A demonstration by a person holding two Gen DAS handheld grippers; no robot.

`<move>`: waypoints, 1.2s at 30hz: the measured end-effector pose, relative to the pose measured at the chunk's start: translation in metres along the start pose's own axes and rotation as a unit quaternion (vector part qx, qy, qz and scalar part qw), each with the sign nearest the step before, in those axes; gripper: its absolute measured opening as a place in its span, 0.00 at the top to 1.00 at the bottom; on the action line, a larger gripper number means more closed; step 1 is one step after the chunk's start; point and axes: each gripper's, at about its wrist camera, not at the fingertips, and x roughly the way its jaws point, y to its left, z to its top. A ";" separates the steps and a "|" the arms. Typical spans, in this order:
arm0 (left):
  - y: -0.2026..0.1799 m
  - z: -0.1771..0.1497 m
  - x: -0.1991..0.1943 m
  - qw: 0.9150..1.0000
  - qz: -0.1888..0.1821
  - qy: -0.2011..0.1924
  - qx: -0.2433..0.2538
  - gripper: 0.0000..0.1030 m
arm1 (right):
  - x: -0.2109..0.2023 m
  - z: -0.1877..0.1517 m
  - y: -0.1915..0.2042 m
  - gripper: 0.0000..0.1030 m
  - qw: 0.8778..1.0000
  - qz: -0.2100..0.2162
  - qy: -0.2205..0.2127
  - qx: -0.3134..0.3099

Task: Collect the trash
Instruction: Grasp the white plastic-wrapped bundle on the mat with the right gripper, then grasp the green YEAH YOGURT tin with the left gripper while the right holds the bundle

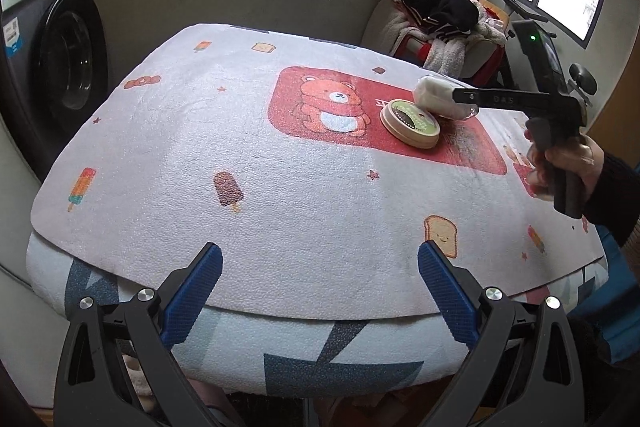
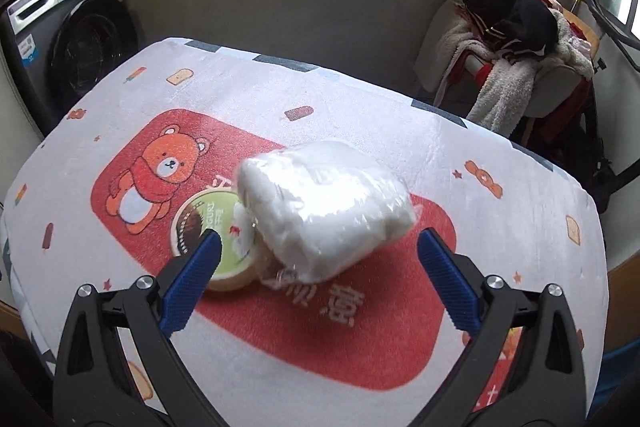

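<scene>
Right gripper (image 2: 319, 247): my blue fingers (image 2: 192, 279) are spread wide, holding nothing; in the left view it hovers just above the pack.
Left gripper (image 1: 320, 261): fingers wide apart, empty, at the near edge of the mat, well away from the pack.
Pack (image 2: 324, 207): a white bundle in clear plastic, blurred, just ahead of my right fingers, over the red bear panel of the mat (image 2: 460, 147). I cannot tell whether it rests there or hangs.
Tub (image 1: 410, 123): round, green lid, touching the pack's left side.
Progress: I judge nothing collected yet; pack and tub both remain. No bin is in view.
Around: washer (image 1: 60, 67) far left of the pack; chair (image 2: 516, 67) heaped with clothes behind it, to the right.
In the way: the tub crowds my left finger's path around the pack.
</scene>
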 end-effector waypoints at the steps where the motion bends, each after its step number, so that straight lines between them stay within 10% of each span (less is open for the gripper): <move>1: -0.001 0.001 0.003 1.000 -0.001 0.002 0.002 0.07 | 0.010 0.004 0.001 0.06 1.000 -0.001 0.010 -0.001; 5: -0.008 0.008 0.014 1.000 -0.006 0.009 0.016 0.07 | 0.037 0.008 0.001 0.08 0.999 -0.007 0.032 -0.002; 12: -0.027 0.032 0.042 0.998 -0.032 0.018 0.051 0.07 | 0.016 -0.003 -0.017 0.46 0.999 0.029 0.003 0.016; 22: -0.088 0.091 0.112 0.987 -0.078 0.033 0.136 0.07 | -0.035 -0.038 -0.065 0.48 0.997 0.020 -0.022 0.076; 36: -0.136 0.141 0.214 0.980 -0.036 0.087 0.175 0.07 | -0.065 -0.074 -0.093 0.48 0.991 0.018 -0.030 0.130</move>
